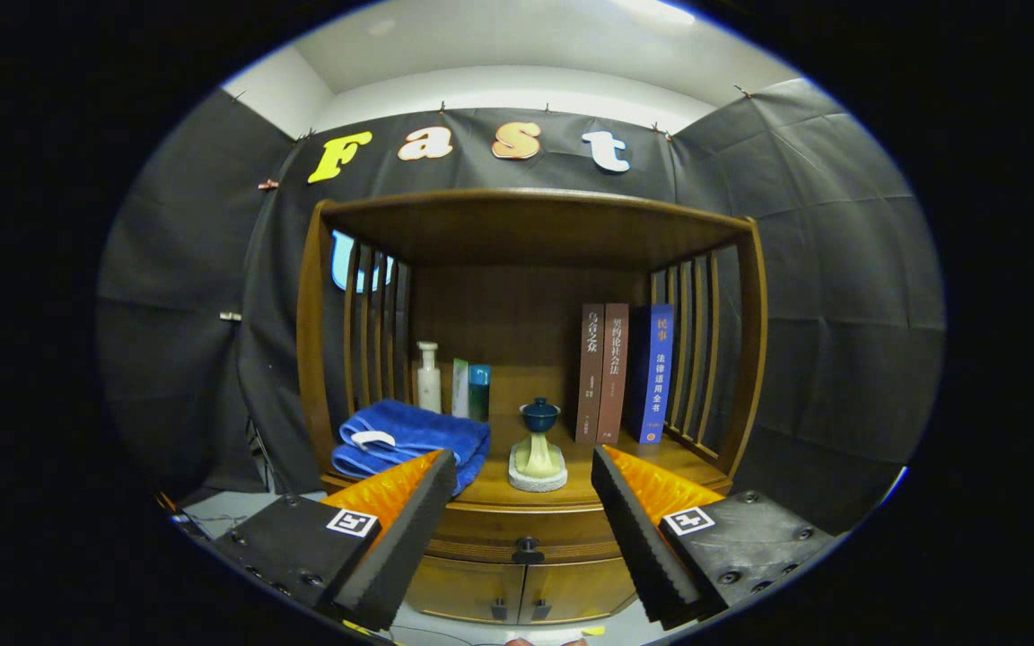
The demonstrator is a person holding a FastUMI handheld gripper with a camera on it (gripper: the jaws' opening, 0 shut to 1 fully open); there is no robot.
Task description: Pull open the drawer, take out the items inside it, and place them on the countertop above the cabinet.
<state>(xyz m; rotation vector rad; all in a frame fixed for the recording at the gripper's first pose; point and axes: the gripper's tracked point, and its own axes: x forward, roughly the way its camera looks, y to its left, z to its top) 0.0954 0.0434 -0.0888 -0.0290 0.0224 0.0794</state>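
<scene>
Gripper (524, 502): fingers spread wide, nothing between them, held in front of the brown wooden cabinet (755, 359) and clear of it.

Drawer: the curved wooden drawer front (481, 538) sits just under the countertop, flush w/ the cabinet face, i.e. closed. Its small dark round knob (528, 545) lies between the fingers and beyond their tips. Below it are two small cupboard doors (517, 590) w/ dark pulls. Drawer contents can't be seen.

Wooden countertop (661, 453): carries a folded blue towel (411, 440), a white pump bottle (428, 377), a green-and-white box (460, 388) beside a teal box (479, 392), a small dark-teal lidded cup (539, 415) on a pale green stand over a round grey base, and three upright books (625, 372) (two brown, one blue).

Stage, as a judgement: a shut drawer w/ a stocked countertop fits either a pull yet to come or items already up and the drawer pushed back. Can't settle which from this.

If the knob is the target, good practice:
- Centre the knob in the gap; it looks roughly centred now.
- Approach level, fingers either side of the knob stem, then close firmly (small knob, slip risk).
- Pull straight out along the drawer's travel; an angled pull may jam it.
- Keep fingers below the countertop edge; the stand and the towel sit near the front.
</scene>
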